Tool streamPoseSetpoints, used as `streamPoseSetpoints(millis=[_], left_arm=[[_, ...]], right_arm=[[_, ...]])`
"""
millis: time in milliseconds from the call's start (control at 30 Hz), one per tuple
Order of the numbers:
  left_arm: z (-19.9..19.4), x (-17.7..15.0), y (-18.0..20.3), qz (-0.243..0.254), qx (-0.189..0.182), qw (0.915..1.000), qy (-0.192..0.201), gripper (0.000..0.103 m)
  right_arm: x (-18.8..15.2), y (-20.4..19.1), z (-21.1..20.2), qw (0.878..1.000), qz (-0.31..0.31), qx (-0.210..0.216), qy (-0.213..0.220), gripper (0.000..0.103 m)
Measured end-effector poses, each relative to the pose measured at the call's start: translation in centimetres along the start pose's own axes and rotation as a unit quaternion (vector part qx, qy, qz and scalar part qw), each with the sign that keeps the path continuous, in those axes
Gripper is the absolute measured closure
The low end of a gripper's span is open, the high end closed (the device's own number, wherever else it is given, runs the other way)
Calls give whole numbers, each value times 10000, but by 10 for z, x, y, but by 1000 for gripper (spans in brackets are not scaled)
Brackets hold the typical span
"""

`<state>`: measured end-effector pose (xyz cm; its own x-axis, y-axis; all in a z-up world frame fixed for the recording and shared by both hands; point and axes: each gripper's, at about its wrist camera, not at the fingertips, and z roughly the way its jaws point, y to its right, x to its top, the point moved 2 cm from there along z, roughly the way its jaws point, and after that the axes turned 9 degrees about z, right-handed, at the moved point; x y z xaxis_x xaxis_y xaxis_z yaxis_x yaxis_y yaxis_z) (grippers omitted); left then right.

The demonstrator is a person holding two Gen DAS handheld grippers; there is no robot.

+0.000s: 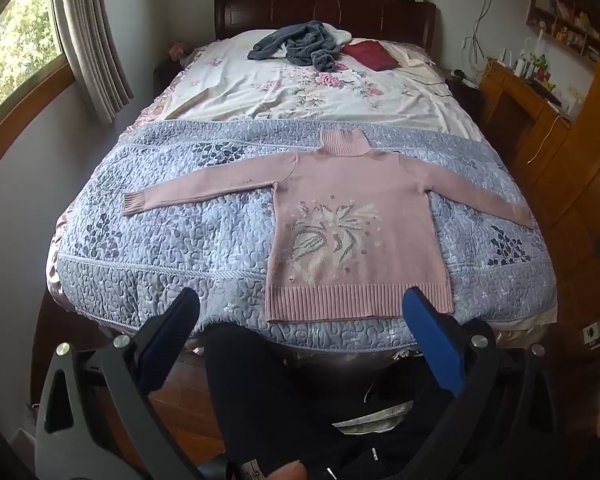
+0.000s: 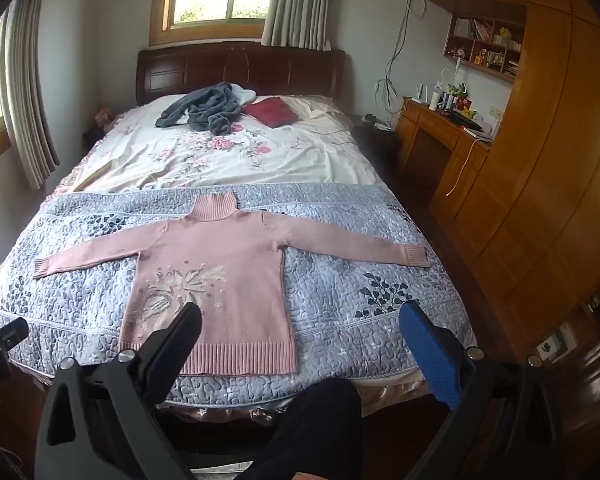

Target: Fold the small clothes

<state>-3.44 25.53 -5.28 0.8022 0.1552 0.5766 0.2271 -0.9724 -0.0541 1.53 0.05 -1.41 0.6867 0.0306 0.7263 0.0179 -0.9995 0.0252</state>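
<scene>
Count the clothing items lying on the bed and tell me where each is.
3. The pink sweater is spread flat on the blue quilt at the foot. The grey garment is heaped near the headboard, the folded dark red item beside it. Something white behind the heap may be another.

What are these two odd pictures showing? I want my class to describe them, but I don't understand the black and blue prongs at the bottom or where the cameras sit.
No robot here: a person holds a pair of hand-held tongs in each hand, each carrying a wide-angle camera looking forward along its prongs. One picture comes from the left tongs, the other from the right tongs. Both stand open and hold nothing. Ahead is a bed with a blue quilt; a pink sweater lies flat on it, sleeves spread. Near the headboard lie a crumpled grey garment and a dark red cloth.
</scene>
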Motion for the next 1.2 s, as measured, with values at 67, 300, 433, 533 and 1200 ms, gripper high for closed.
streamPoseSetpoints(millis=[67, 300, 433, 533, 1200], left_arm=[[1, 0, 0, 46, 89, 9999, -23, 3], [5, 2, -3, -4, 20, 10000, -38, 3], [5, 2, -3, -13, 20, 10000, -35, 3], [6, 2, -4, -21, 22, 10000, -33, 3], [10, 3, -6, -14, 13, 10000, -10, 3]], right_arm=[[0, 1, -1, 10000, 58, 50, 43, 4], [-1, 0, 2, 10000, 47, 33, 26, 4], [-4, 0, 4, 10000, 47, 35, 12, 4], [-7, 1, 5, 10000, 49, 32, 20, 4], [-5, -1, 8, 10000, 39, 28, -17, 4]])
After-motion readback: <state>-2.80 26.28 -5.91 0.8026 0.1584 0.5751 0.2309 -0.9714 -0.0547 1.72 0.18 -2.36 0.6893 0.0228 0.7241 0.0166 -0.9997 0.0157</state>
